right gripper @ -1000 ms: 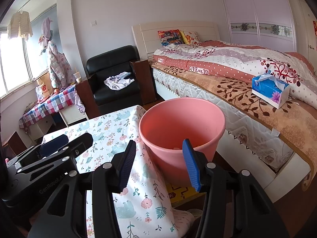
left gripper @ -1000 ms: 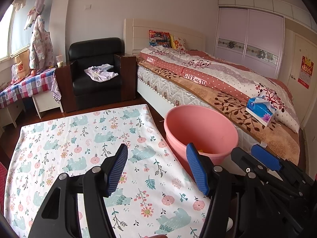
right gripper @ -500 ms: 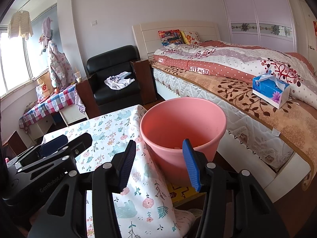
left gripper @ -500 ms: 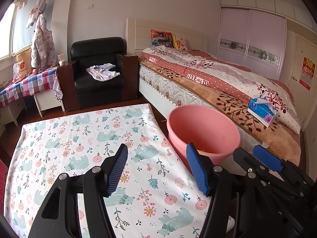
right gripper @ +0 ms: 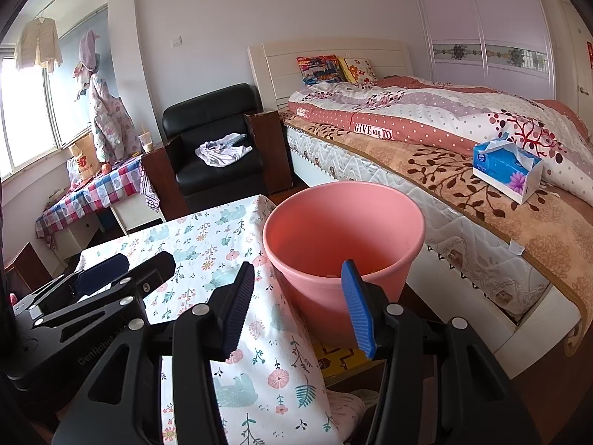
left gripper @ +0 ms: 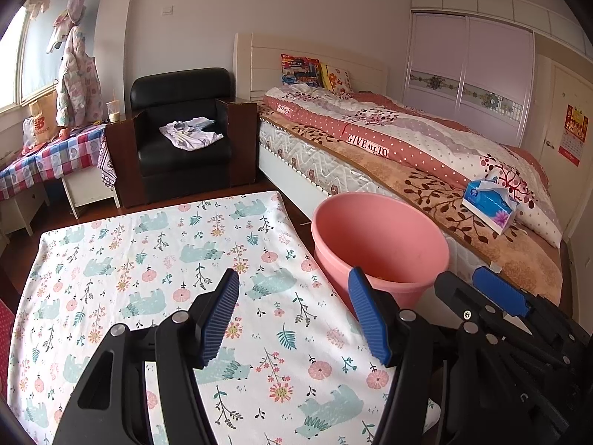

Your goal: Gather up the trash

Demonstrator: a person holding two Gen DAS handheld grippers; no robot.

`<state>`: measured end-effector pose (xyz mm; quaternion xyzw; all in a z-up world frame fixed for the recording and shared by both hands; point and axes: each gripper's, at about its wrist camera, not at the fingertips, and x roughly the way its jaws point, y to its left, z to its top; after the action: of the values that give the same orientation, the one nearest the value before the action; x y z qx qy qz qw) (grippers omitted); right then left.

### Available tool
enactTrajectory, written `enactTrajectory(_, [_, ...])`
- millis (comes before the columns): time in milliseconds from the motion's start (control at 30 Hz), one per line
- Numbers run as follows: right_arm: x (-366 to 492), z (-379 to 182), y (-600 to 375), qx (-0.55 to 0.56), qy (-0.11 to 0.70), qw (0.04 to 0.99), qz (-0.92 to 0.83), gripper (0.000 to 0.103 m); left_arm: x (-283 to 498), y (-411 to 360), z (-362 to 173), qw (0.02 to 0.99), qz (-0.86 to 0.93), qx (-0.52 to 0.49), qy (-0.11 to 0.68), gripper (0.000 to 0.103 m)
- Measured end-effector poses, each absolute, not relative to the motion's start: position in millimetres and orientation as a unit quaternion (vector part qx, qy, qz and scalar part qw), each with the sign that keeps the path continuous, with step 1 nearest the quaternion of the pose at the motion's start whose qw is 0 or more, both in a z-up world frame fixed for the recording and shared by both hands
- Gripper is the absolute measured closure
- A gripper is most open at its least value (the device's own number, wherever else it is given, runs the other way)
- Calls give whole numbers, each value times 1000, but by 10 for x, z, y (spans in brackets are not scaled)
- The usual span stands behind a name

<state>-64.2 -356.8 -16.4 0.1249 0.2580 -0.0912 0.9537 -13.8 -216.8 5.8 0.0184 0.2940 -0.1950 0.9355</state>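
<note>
Your left hand-held gripper (left gripper: 292, 311) hangs over the desk (left gripper: 148, 259), its blue pads spread apart with nothing between them; only the flowered cloth with pale bears shows in the gap. Your right hand-held gripper (right gripper: 296, 304) sits just beside it, to the right, and its jaws also stand apart and empty, pointing toward the pink bucket (right gripper: 344, 230).

The bucket stands upright on the floor in the gap between the desk's right edge and the bed (right gripper: 463, 185), touching or nearly touching the hanging cloth. A few small scraps lie at its bottom, too small for you to tell what they are. No loose trash shows on the cloth in either view.

On the bed's brown leaf-patterned blanket, well apart from the bucket, a blue tissue box (right gripper: 507, 170) rests with a tissue sticking up. Beyond the desk, a black armchair (left gripper: 181, 137) holds a crumpled white garment (left gripper: 191, 137). To its left, a table with a checked cloth (left gripper: 52, 155) stands beneath the window.
</note>
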Motion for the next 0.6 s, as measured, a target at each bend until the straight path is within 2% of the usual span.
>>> enactTrajectory(600, [-643, -161, -3554, 124, 259, 953, -91, 53, -146, -2107, -23, 933, -197, 18, 300, 42])
